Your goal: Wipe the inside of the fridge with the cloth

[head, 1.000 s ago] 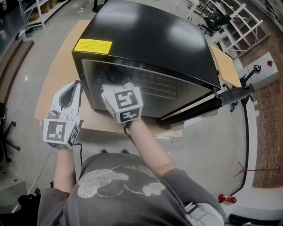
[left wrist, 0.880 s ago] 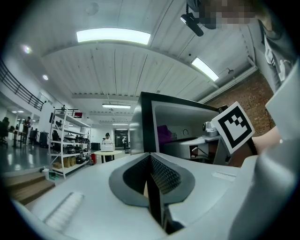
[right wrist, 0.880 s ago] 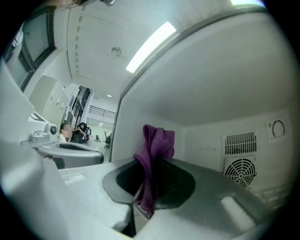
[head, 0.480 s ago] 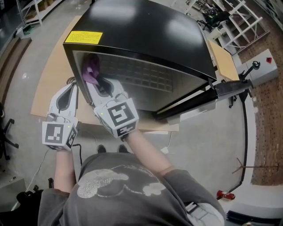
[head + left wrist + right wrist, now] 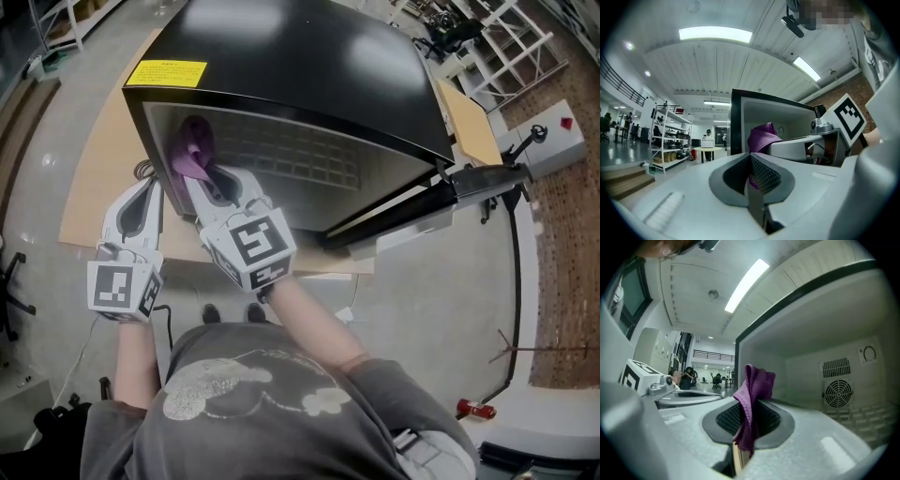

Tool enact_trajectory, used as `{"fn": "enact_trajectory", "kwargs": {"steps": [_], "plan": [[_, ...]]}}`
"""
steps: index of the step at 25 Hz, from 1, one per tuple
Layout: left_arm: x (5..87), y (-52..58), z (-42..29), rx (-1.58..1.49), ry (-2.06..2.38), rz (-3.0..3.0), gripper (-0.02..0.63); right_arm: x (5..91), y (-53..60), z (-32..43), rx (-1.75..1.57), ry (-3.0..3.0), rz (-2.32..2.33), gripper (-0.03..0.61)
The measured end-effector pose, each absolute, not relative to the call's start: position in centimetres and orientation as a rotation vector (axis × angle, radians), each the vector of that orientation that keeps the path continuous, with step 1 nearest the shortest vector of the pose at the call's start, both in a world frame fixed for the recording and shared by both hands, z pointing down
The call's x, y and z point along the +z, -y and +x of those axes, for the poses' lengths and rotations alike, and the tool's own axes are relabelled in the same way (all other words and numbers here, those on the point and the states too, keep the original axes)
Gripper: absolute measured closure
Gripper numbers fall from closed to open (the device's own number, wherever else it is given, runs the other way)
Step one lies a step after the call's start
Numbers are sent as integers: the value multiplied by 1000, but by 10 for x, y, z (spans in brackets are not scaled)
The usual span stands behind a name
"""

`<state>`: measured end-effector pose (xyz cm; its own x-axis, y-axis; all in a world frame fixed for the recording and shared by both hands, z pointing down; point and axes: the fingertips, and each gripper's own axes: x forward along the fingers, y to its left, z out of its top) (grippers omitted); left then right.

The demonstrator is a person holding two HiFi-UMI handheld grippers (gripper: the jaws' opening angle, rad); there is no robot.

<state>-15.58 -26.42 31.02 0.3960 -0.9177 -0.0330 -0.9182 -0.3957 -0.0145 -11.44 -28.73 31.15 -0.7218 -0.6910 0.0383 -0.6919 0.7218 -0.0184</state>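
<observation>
my right gripper [image 5: 202, 174] is clamped on the purple cloth [image 5: 190, 150], just inside the mini fridge [image 5: 309, 56] at the left edge of its opening. my left gripper [image 5: 148, 193] has its jaws together on nothing, just outside that edge. the cloth is only pinched by a fold, so i reckon dragging it hard along the wall could pull it free, or let my bare jaw tips scrape the liner.

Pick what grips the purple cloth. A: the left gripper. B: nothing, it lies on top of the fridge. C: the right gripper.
C: the purple cloth is pinched in the fingers of the right gripper, at the open front of the fridge.
</observation>
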Motion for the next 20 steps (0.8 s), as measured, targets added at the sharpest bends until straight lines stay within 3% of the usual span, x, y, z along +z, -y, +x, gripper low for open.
{"fn": "enact_trajectory", "kwargs": {"steps": [12, 20], "plan": [[312, 272, -135, 34, -1633, -2655, 597, 337, 352, -104, -14, 2567, 1258, 538], [309, 281, -118, 34, -1575, -2681, 597, 347, 357, -60, 8, 2417, 1372, 538]]}}
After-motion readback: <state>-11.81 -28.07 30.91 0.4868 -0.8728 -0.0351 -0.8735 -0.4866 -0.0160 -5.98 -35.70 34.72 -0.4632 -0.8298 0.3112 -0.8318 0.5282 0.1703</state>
